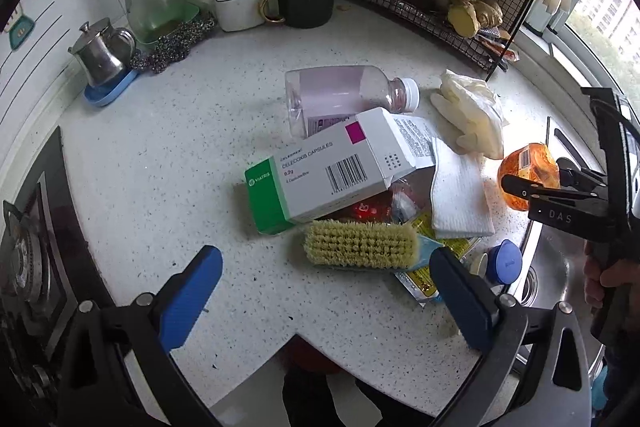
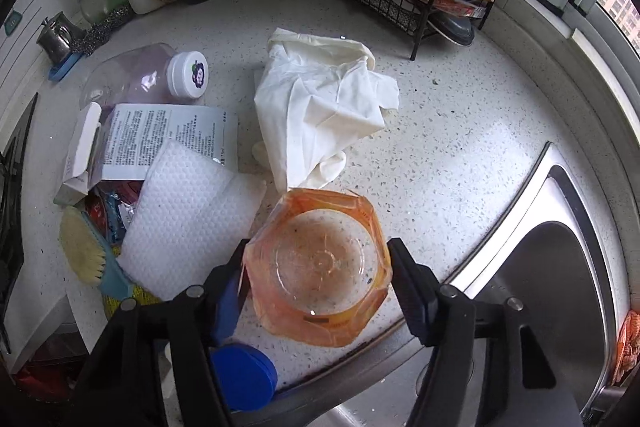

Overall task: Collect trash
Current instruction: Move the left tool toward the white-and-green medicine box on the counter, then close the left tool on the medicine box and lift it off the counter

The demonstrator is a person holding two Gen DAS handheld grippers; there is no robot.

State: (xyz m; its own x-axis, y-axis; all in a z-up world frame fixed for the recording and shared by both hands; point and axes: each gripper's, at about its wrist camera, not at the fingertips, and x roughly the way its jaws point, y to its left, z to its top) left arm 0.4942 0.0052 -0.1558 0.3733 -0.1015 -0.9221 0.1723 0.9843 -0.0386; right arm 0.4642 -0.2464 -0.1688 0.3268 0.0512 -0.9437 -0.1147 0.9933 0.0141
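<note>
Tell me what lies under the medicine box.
Under the medicine box show red snack wrappers and clear plastic. Its far end leans on the lying bottle. Whatever is under its middle is hidden.

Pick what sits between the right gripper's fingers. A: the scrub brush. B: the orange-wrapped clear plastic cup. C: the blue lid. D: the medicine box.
B: in the right wrist view the orange-wrapped clear plastic cup fills the gap of the right gripper, whose fingers flank it on both sides.
</note>
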